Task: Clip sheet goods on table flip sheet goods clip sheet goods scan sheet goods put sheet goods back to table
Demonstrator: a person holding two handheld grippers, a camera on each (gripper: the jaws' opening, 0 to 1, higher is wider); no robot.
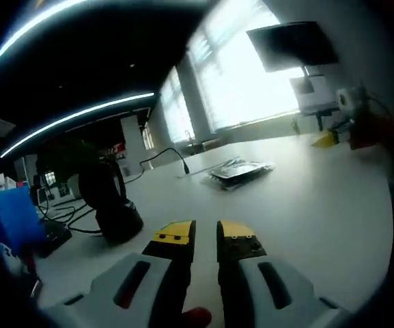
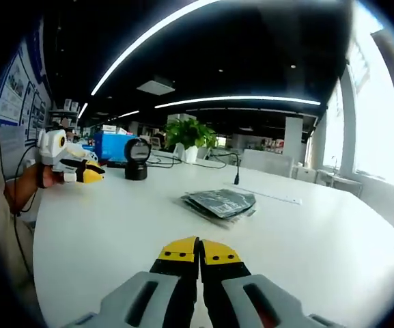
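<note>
The sheet goods (image 1: 241, 171) are a flat dark stack in clear wrap, lying in the middle of the white round table (image 1: 319, 219). My left gripper (image 1: 205, 234) hovers low over the table, well short of the stack, with a narrow gap between its yellow-tipped jaws and nothing in them. My right gripper (image 2: 199, 251) is shut and empty, pointing at the same stack (image 2: 218, 203) from the other side. A hand holds the left gripper (image 2: 89, 173) at the table's (image 2: 101, 232) far left edge. The right gripper (image 1: 325, 140) shows at the far right.
A black scanner on a stand (image 1: 111, 201) (image 2: 136, 158) stands on the table near the left gripper, cables trailing from it. A thin cable (image 2: 236, 167) rises beyond the stack. A blue box (image 2: 111, 145) and a potted plant (image 2: 190, 137) stand behind.
</note>
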